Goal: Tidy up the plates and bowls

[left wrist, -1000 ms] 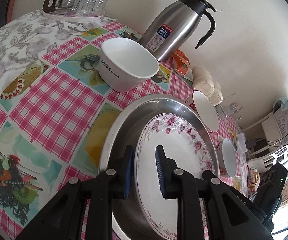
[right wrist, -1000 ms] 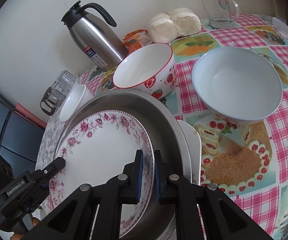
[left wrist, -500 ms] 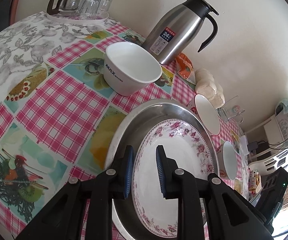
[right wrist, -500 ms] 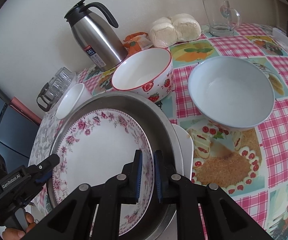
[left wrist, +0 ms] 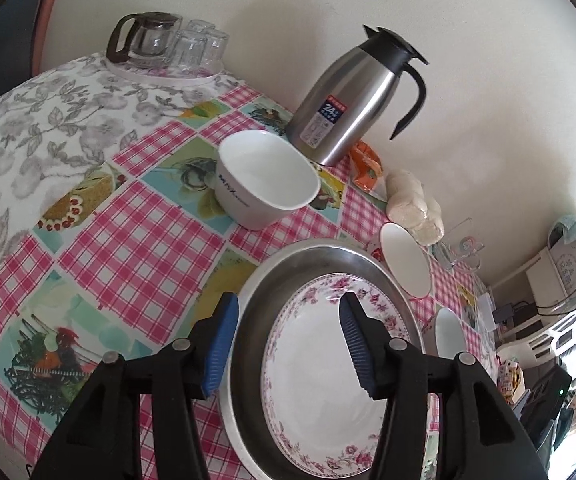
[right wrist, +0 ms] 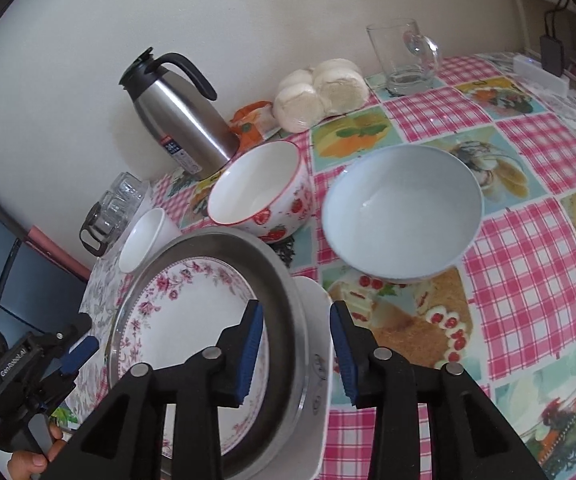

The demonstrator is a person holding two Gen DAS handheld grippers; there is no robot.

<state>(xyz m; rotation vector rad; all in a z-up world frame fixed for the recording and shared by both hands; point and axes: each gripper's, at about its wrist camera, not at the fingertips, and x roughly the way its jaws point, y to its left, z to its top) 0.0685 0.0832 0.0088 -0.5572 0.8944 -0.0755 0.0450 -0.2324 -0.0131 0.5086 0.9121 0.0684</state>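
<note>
On checked tablecloth by white wall | floral plate in steel pan | both tongs released

Rose-patterned plate lying flat inside steel dish, white tray beneath, strawberry bowl, pale blue bowl and white cup-bowl upright nearby

My left gripper and my right gripper both point toward twelve o'clock, each with its blue-padded jaws spread wide and gripping nothing.
</note>
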